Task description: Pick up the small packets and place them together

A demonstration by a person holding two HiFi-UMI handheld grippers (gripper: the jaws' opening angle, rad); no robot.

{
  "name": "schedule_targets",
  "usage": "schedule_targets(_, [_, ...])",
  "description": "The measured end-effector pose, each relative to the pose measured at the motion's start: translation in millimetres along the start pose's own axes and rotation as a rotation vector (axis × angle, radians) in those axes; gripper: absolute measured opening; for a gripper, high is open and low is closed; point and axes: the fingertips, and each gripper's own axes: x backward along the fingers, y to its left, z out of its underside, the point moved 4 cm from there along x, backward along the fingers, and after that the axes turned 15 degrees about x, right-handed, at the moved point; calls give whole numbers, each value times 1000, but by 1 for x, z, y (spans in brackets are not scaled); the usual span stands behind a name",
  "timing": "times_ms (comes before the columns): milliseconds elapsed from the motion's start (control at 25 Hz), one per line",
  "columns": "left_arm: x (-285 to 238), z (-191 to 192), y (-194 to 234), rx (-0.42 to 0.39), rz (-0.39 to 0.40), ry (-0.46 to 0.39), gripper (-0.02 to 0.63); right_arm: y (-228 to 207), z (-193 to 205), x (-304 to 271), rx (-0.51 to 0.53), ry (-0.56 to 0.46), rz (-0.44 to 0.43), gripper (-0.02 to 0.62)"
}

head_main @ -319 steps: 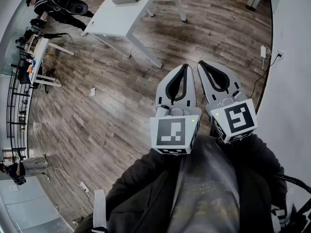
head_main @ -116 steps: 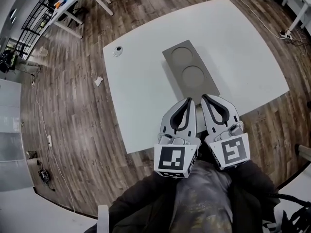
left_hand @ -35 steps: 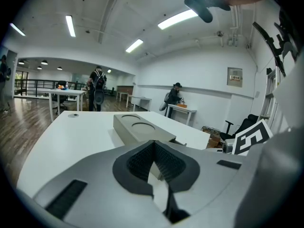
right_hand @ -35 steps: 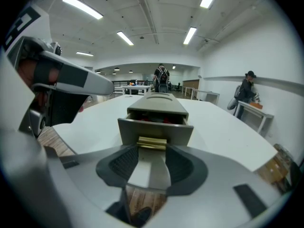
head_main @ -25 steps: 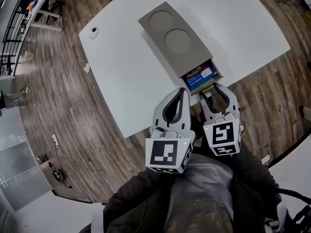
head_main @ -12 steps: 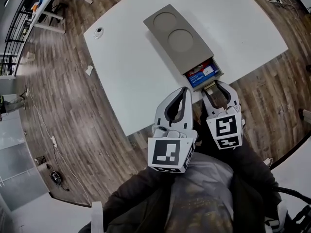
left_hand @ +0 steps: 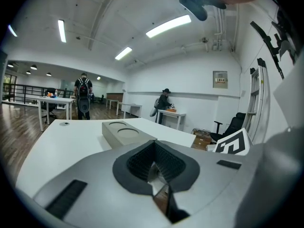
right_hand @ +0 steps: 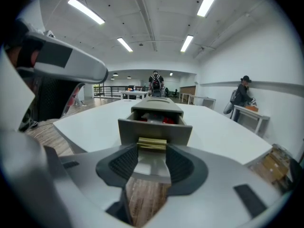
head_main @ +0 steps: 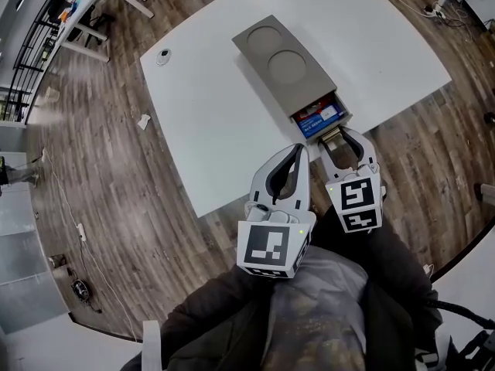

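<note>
A: What is sitting nearest the camera in the head view?

B: At the bottom centre, the person's dark jacket (head_main: 232, 315) is filling the frame. Just above it, the left gripper (head_main: 295, 150) is pointing at the table's near edge. Its jaws are resting together with nothing between them.

A: And the other claw?

B: The right gripper (head_main: 334, 135), just right of centre, is clamping its pads on the brass-coloured handle (right_hand: 152, 143) of a drawer (right_hand: 154, 129).

A: Where are the packets lying?

B: The small packets (head_main: 319, 117), blue and red, are lying inside that drawer. The drawer is standing pulled out from the near end of a grey box (head_main: 282, 64) with two round recesses in its top.

A: What is showing beyond that?

B: The box is sitting slantwise on a white table (head_main: 209, 122). A small round object (head_main: 162, 55) is sitting near the table's upper left corner, well apart from the box. Wooden floor (head_main: 100, 168) is showing all around the table.
</note>
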Motion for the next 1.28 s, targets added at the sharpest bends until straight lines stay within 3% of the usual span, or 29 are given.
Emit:
schedule_targets(560, [10,22,-6,-43,-69,-69,3,2,5,4,34,-115,42,186])
schedule_targets(1000, [34,42,-56,-56,-47,-60,3,20,42,60,35,-144,47,186])
schedule_targets(1280, [39,33,-74,-55,-49,-46,3,19,41,78,30,-150,37,186])
